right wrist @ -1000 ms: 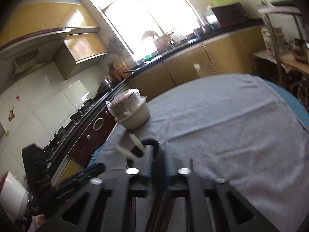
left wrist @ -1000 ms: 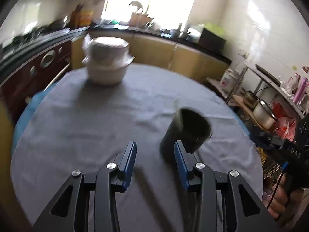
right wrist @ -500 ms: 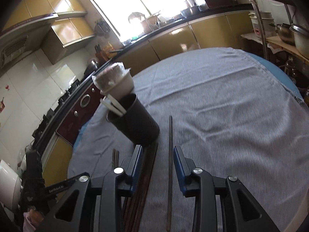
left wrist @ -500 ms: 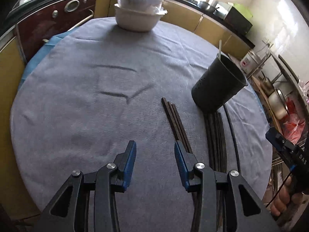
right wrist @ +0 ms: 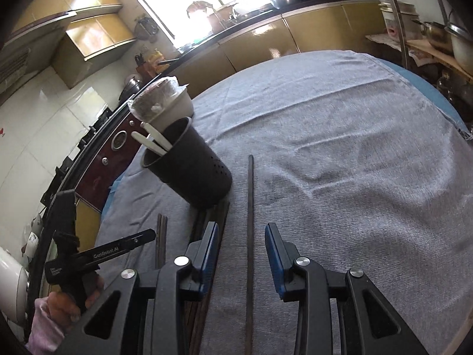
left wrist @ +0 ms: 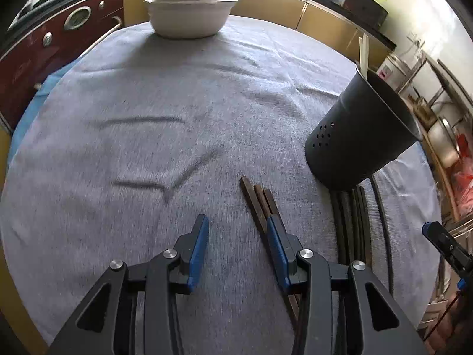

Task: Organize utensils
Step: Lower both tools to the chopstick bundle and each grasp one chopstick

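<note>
Left gripper [left wrist: 236,242]: jaws wide apart, holding nothing; brown chopsticks [left wrist: 256,199] touching its right finger
Right gripper [right wrist: 241,245]: spread wide, empty; single dark chopstick [right wrist: 250,207] lying between the fingers
Black holder [right wrist: 189,165]: ahead-left of right gripper; white utensils [right wrist: 153,142] inside

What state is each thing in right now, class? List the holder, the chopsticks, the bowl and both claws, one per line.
Black utensil holder: upright on the cloth, two white utensils inside.
White utensils: standing in the holder.
Brown chopsticks: flat on the cloth, side by side.
Dark chopsticks: lying bundled at the holder's base.
Single dark chopstick: lying alone, apart.
White bowl: covered with plastic wrap.
Left claw: open, empty.
Right claw: open, empty.
</note>
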Action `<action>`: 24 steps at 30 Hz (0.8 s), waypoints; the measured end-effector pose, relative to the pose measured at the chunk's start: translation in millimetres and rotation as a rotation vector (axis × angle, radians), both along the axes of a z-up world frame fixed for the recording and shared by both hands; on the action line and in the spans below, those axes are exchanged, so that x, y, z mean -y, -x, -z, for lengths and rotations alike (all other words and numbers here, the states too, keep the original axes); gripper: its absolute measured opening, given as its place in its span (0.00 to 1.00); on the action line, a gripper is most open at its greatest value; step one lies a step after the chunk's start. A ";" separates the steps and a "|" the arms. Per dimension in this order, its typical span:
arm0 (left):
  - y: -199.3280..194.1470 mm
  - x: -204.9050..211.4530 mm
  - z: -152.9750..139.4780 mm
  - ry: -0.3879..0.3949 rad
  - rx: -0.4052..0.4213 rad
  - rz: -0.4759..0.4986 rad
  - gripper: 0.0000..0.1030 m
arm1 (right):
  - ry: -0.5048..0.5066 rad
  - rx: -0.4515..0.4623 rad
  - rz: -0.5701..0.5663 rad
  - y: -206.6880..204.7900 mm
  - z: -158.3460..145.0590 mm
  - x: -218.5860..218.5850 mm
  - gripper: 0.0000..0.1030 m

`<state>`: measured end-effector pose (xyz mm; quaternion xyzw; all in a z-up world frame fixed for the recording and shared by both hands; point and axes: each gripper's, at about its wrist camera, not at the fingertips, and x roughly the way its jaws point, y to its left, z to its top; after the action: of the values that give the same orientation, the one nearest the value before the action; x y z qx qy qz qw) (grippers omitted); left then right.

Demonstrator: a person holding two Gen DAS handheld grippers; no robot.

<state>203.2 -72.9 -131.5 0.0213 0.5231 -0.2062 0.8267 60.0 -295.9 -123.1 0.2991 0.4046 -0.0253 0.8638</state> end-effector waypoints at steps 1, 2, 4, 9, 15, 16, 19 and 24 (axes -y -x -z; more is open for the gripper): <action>-0.8 2.7 0.1 -0.011 0.006 0.006 0.41 | -0.005 -0.002 0.001 -0.2 2.0 0.9 0.34; -1.3 5.6 0.1 -0.020 0.011 0.013 0.41 | -0.011 -0.005 0.002 -1.1 4.6 1.6 0.34; -4.0 9.7 0.9 -0.031 0.023 0.028 0.41 | -0.018 -0.007 -0.002 -2.9 7.6 1.1 0.34; -9.6 12.1 1.6 -0.046 0.039 0.064 0.40 | -0.029 -0.004 -0.010 -4.6 9.2 1.3 0.34; -17.9 4.4 1.6 -0.059 0.011 0.101 0.24 | -0.026 -0.004 -0.009 -4.5 8.3 3.8 0.34; -17.8 2.9 1.7 -0.063 0.007 0.104 0.23 | -0.026 -0.004 -0.010 -4.6 8.0 4.0 0.34; -17.0 1.0 1.0 -0.073 -0.007 0.114 0.22 | -0.030 -0.006 -0.009 -5.7 7.5 4.3 0.34; -19.5 -2.4 1.0 -0.063 -0.033 0.111 0.21 | 0.007 -0.039 -0.042 -26.3 6.5 3.8 0.34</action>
<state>222.7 -70.5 -132.6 0.0728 0.5409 -0.2354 0.8042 86.3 -299.7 -129.6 0.2870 0.4276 -0.0142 0.8571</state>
